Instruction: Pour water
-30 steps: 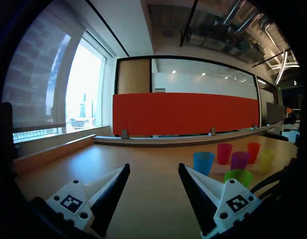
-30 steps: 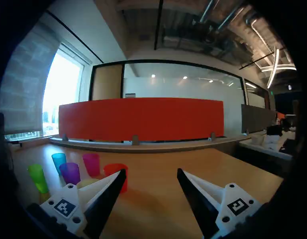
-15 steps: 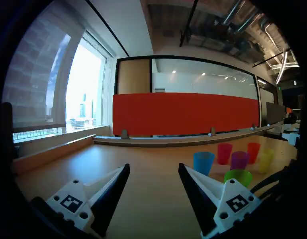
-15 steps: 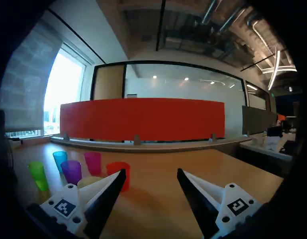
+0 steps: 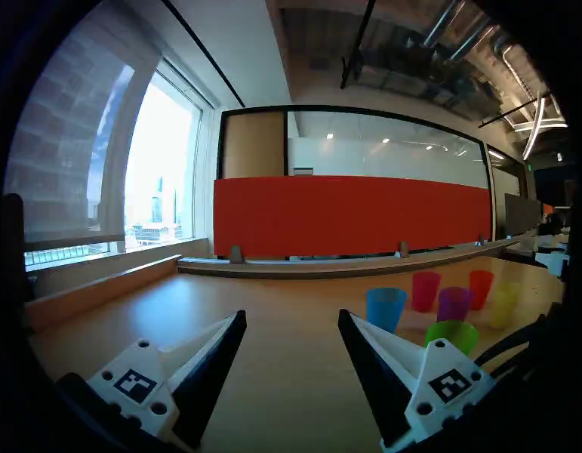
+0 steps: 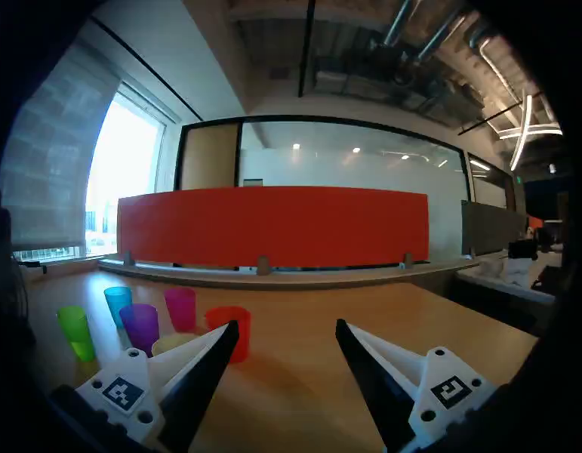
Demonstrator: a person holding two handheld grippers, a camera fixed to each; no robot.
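Several coloured plastic cups stand grouped on a wooden table (image 5: 291, 362). In the left gripper view they sit to the right: blue cup (image 5: 385, 308), pink cup (image 5: 425, 291), purple cup (image 5: 454, 303), red cup (image 5: 480, 288), yellow cup (image 5: 504, 303), green cup (image 5: 451, 334). My left gripper (image 5: 289, 325) is open, low over the table, left of the cups. In the right gripper view the cups lie to the left: green cup (image 6: 76, 332), blue cup (image 6: 118, 303), purple cup (image 6: 140, 327), pink cup (image 6: 180, 308), red cup (image 6: 232, 329), and a yellow cup (image 6: 172, 343) partly behind my finger. My right gripper (image 6: 286, 328) is open and holds nothing.
A red divider panel (image 5: 351, 215) runs along the table's far edge, with a glass wall behind it. A big window (image 5: 158, 181) and a sill lie on the left. More desks (image 6: 509, 275) stand off to the right.
The right gripper view has shifted slightly, so the cups sit a little farther right in it. The left gripper view is unchanged.
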